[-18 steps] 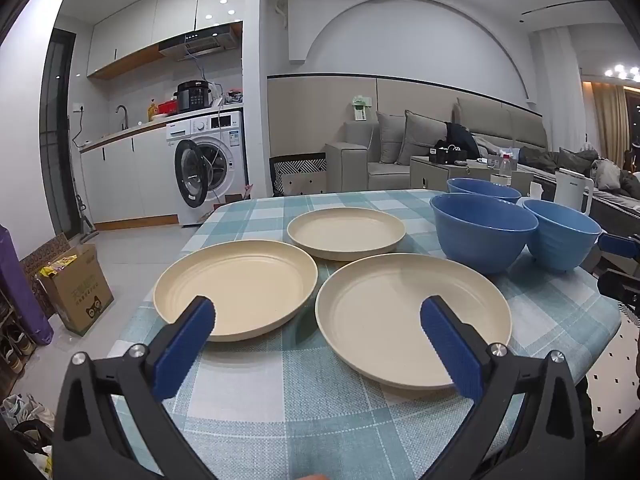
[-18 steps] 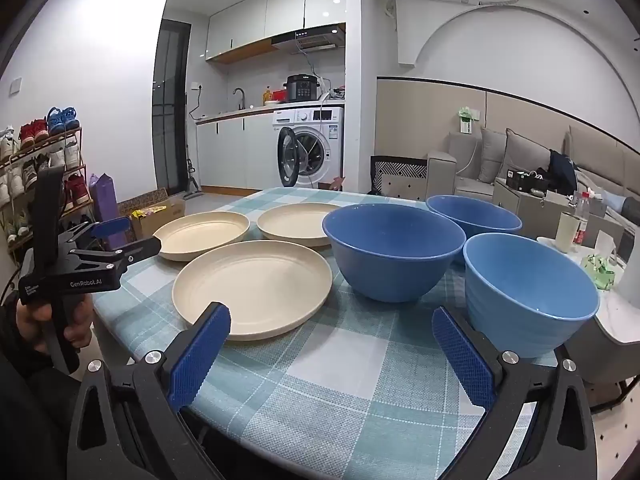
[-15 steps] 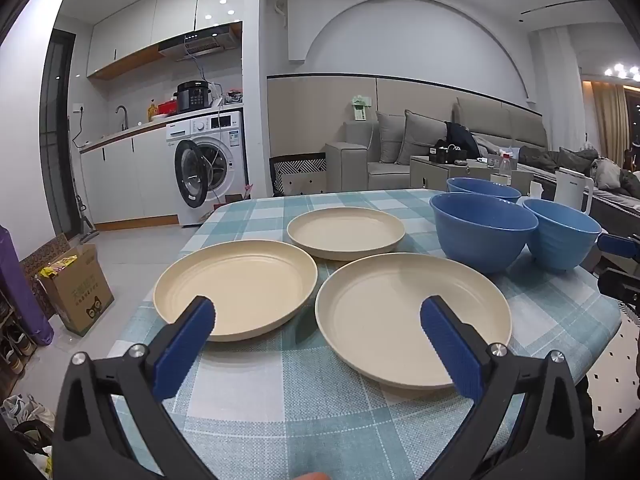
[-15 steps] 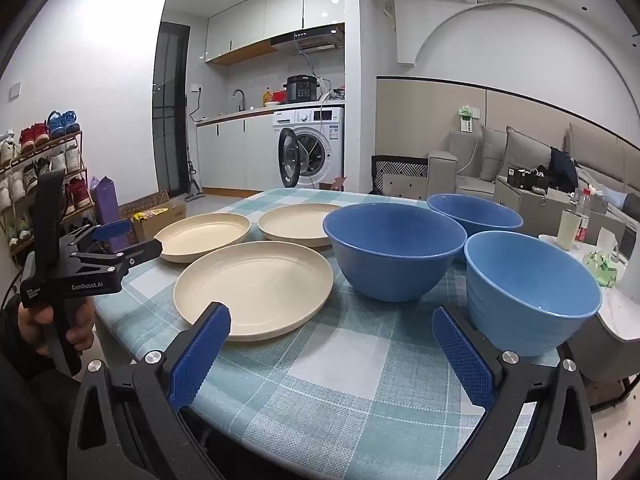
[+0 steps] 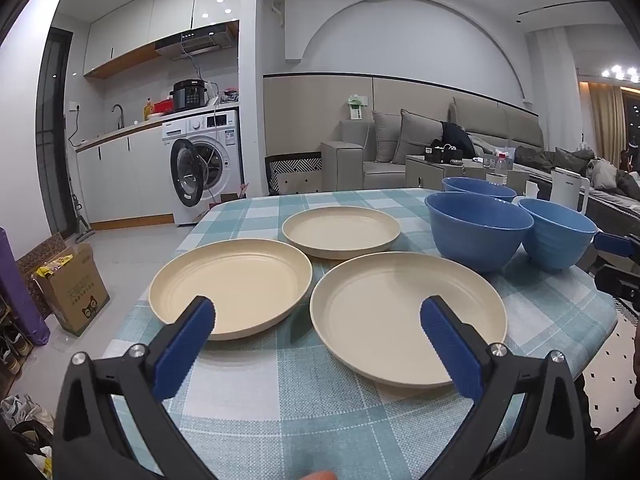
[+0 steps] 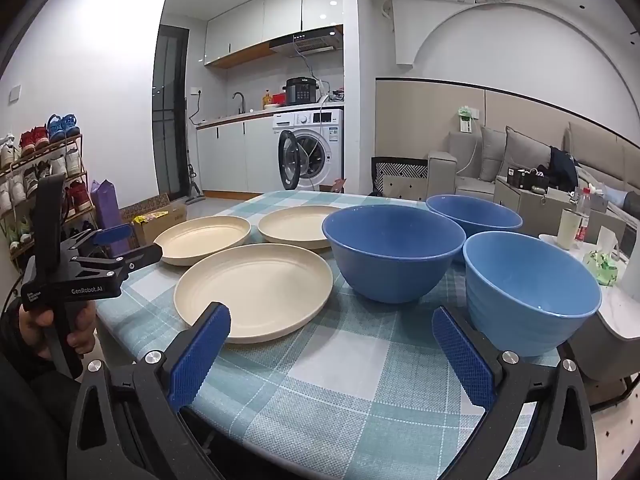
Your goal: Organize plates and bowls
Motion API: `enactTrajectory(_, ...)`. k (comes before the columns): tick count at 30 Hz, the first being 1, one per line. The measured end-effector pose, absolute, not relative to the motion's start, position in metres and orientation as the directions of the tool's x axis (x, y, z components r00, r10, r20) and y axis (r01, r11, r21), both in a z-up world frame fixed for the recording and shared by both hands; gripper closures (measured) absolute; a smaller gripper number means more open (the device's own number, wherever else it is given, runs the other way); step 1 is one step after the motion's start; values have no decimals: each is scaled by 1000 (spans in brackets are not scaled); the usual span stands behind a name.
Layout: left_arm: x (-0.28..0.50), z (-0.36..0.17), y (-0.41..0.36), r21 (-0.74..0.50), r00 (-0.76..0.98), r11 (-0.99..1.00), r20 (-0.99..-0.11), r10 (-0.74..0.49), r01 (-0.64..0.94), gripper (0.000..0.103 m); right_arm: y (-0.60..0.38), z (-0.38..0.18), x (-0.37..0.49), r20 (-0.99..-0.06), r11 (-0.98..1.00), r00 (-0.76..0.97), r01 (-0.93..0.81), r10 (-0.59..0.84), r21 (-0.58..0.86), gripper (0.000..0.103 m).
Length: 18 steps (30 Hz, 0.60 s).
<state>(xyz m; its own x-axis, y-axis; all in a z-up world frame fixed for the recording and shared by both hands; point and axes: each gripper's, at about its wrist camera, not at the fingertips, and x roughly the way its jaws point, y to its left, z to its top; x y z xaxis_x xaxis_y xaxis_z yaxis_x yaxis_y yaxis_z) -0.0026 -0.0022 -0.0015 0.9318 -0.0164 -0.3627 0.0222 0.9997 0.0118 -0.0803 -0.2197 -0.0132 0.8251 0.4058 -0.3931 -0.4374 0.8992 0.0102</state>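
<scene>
Three cream plates lie on the checked tablecloth: a near one [image 5: 404, 312] [image 6: 256, 288], a left one [image 5: 232, 284] [image 6: 204, 238] and a far one [image 5: 340, 230] [image 6: 298, 226]. Three blue bowls stand to their right: a big one [image 5: 476, 236] [image 6: 394, 250], a ribbed one [image 5: 560, 238] [image 6: 528, 288] and a far one [image 5: 478, 192] [image 6: 474, 210]. My left gripper [image 5: 316, 336] [image 6: 112, 244] is open and empty above the near table edge, in front of the plates. My right gripper [image 6: 332, 352] is open and empty, between the near plate and the ribbed bowl.
The table [image 5: 248, 388] ends close in front of both grippers. A cardboard box [image 5: 68, 284] and a shoe rack [image 6: 36, 184] stand on the floor to the left. A side table with a cup [image 6: 570, 228] is at the right. A washing machine [image 5: 204, 168] stands behind.
Both grippers have barely moved; the right wrist view has shifted very slightly. Nothing was taken hold of or let go.
</scene>
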Motion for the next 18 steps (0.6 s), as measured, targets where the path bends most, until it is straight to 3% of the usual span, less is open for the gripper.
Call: enactTrajectory(18,0,-3,-2,12,928,1000,-373,-12,18,0,-216,-14,-79,-403,894,815,-447,415,17,0)
